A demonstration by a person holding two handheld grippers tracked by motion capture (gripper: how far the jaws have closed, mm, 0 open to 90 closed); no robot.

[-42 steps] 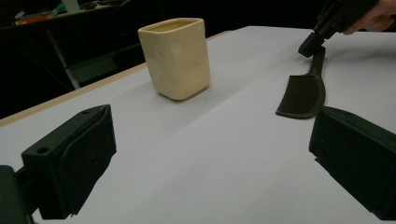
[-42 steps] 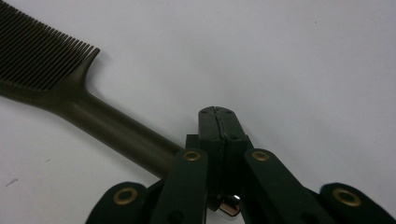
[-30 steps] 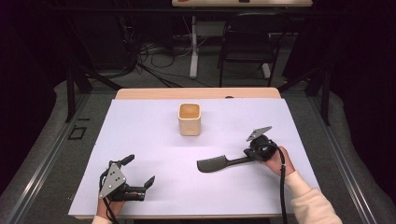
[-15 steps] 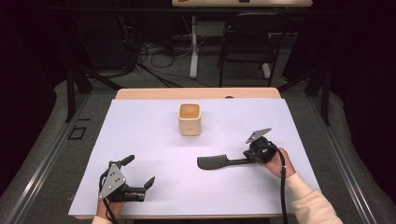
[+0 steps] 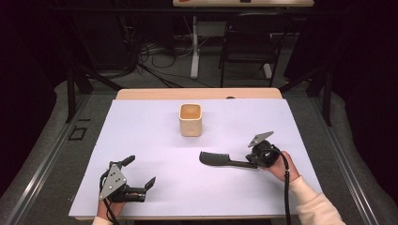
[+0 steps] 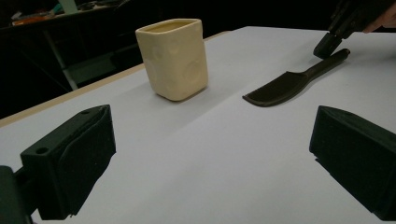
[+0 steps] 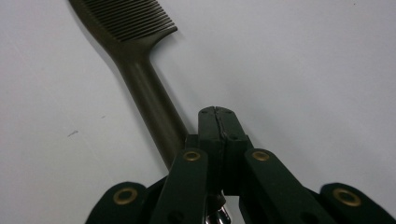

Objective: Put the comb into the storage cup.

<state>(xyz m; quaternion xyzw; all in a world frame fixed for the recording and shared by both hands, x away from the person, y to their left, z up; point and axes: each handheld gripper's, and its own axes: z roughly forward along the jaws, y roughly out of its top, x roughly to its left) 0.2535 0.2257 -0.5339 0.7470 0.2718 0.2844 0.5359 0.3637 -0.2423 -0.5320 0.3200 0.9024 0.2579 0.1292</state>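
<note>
A dark comb (image 5: 218,159) lies flat on the pale table cover, right of the middle, teeth end toward the left. My right gripper (image 5: 248,161) is shut and sits at the end of the comb's handle. In the right gripper view its jaws (image 7: 217,114) are pressed together with nothing between them, and the comb (image 7: 140,70) runs past beside and under them. My left gripper (image 5: 140,171) rests open near the front left, empty. In the left gripper view, the left gripper (image 6: 210,154) faces a cream cup (image 6: 175,58), the comb (image 6: 285,86) and the right gripper (image 6: 327,44).
The cream square cup (image 5: 190,119) stands upright at the middle back of the table cover (image 5: 155,131). A wooden table edge (image 5: 197,93) runs behind it. Beyond are a chair, cables and dark floor.
The comb and the right gripper have edged slightly away from the table's front. The left gripper has stayed where it was.
</note>
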